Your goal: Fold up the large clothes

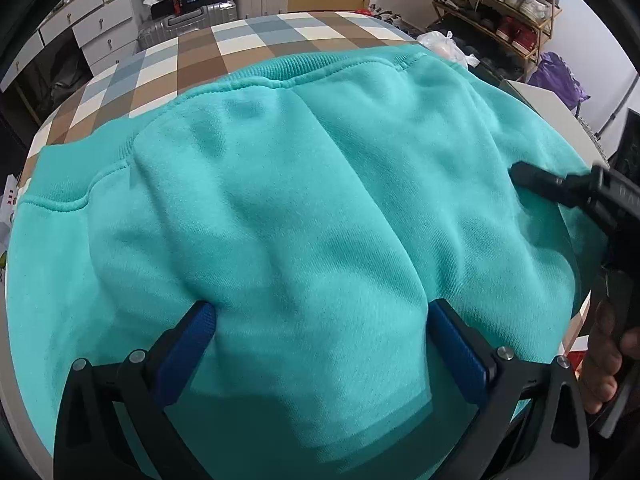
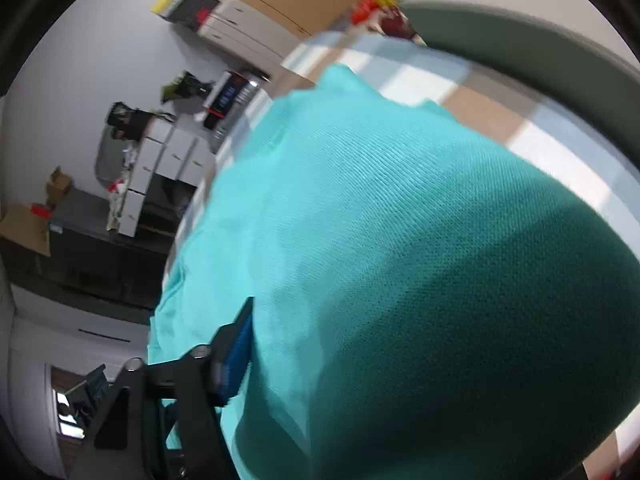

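Left tongs spread wide, fingers pressing teal sweatshirt flat on checkered desk. Right tongs at garment's right edge, grip unclear, cloth bunched against them.

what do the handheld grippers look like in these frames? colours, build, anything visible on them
Left gripper: black angular frame, two fingers faced with ribbed blue pads, silver round pivot bolts at the linkages. Right gripper seen from the left wrist view: black, blocky body with a tapered tip. Its own view shows one black finger with a blue pad. No cables or sleeves visible.
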The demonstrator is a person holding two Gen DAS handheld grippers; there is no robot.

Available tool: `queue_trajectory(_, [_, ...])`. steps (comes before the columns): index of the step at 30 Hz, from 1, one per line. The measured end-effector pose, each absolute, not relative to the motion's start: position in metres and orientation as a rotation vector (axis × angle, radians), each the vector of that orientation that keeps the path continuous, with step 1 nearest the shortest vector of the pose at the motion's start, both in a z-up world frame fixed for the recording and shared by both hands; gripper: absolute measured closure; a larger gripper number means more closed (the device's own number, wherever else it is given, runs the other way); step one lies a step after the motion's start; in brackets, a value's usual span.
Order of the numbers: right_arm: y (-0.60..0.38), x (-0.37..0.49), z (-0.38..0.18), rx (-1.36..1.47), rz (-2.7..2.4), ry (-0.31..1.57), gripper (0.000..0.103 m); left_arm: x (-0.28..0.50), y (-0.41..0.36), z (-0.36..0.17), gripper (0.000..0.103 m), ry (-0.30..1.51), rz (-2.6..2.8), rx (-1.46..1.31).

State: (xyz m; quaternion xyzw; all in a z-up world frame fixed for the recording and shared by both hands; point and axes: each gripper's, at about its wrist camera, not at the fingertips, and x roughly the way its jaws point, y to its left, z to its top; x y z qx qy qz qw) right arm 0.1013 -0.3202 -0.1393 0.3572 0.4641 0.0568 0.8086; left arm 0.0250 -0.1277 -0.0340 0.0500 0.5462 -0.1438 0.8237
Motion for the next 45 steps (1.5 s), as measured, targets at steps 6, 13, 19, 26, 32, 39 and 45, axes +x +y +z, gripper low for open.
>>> queue_trajectory(6, [-0.302, 0.088, -0.103, 0.549, 0.205, 0.847, 0.082, 0.025, -0.14, -0.034, 0.001, 1.147, -0.301, 0.106])
queue_trajectory(13, [-0.299, 0.064, -0.065, 0.206, 0.181, 0.728, 0.087, 0.036, -0.192, -0.033, 0.001, 1.133, -0.412, 0.133])
queue_trajectory(19, [-0.332, 0.059, -0.05, 0.098, 0.138, 0.717, 0.088, 0.044, -0.181, 0.01, 0.001, 1.023, -0.416, 0.052])
queue_trajectory(26, [-0.327, 0.065, -0.057, 0.034, 0.167, 0.708, 0.088, 0.071, -0.215, -0.033, 0.001, 1.186, -0.25, 0.23])
queue_trajectory(32, [-0.325, 0.068, -0.028, -0.035, 0.176, 0.642, 0.09, 0.085, -0.255, -0.031, 0.002, 1.194, -0.32, 0.167])
queue_trajectory(39, [-0.306, 0.066, 0.018, -0.208, 0.176, 0.566, 0.09, 0.042, -0.214, 0.013, 0.002, 1.105, -0.4, 0.085])
queue_trajectory(45, [-0.281, 0.068, 0.01, -0.274, 0.172, 0.567, 0.09, 0.026, -0.193, -0.028, 0.003, 1.152, -0.475, 0.071])
